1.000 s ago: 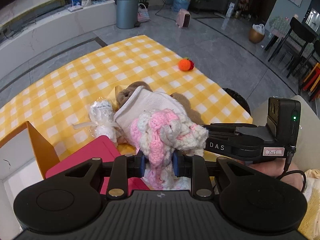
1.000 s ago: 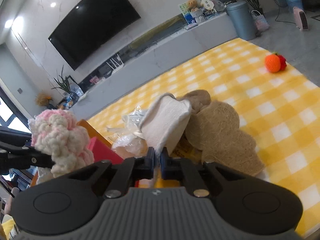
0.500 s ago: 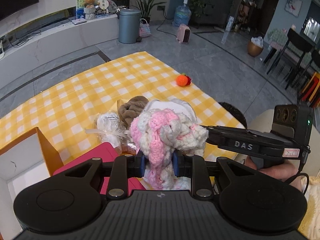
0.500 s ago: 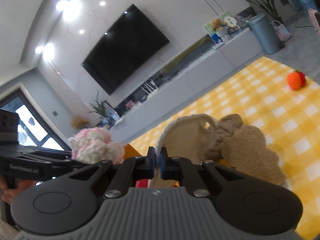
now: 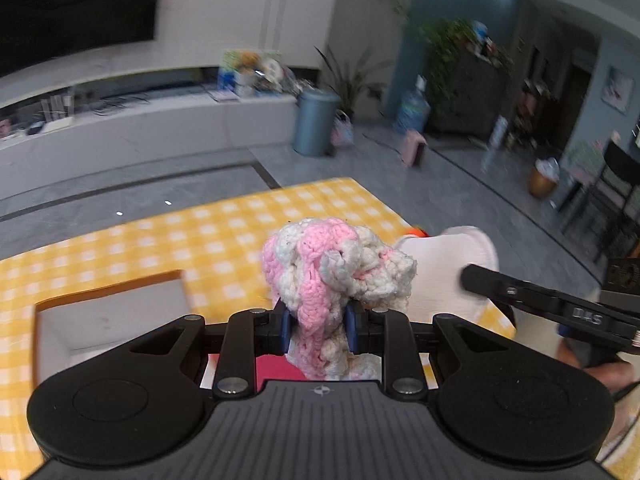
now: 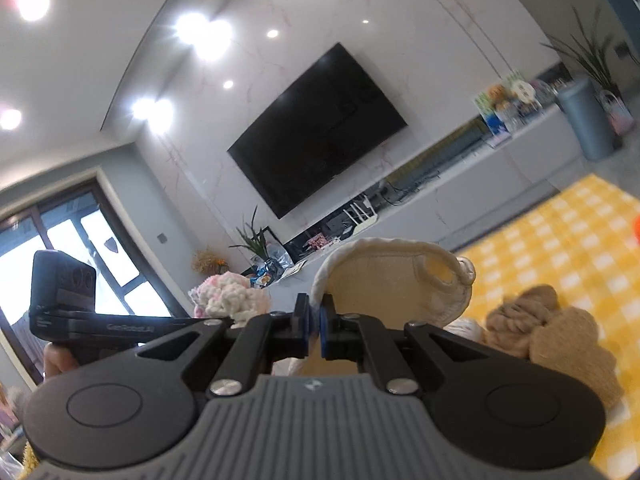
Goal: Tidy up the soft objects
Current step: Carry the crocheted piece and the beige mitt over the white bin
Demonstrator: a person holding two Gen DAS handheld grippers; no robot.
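Note:
My left gripper [image 5: 318,328] is shut on a pink and white crocheted piece [image 5: 336,268], held up above the yellow checked cloth [image 5: 160,240]. The same crocheted piece [image 6: 228,294] shows at the left in the right wrist view. My right gripper [image 6: 315,330] is shut on the edge of a cream padded cloth [image 6: 384,284], lifted off the table. In the left wrist view that cream cloth [image 5: 444,264] hangs to the right, pinched by the right gripper's finger [image 5: 500,286].
An open orange-edged box [image 5: 108,312] with a white inside lies at the left. A pink item [image 5: 276,366] sits below the crochet. Brown plush pieces [image 6: 548,320] rest on the cloth at the right. An orange toy [image 5: 416,232] peeks out behind the cream cloth.
Both grippers have risen with their loads and tilted upward. The cream cloth has come off the pile on the table. The left gripper has swung so the box now lies ahead at the left.

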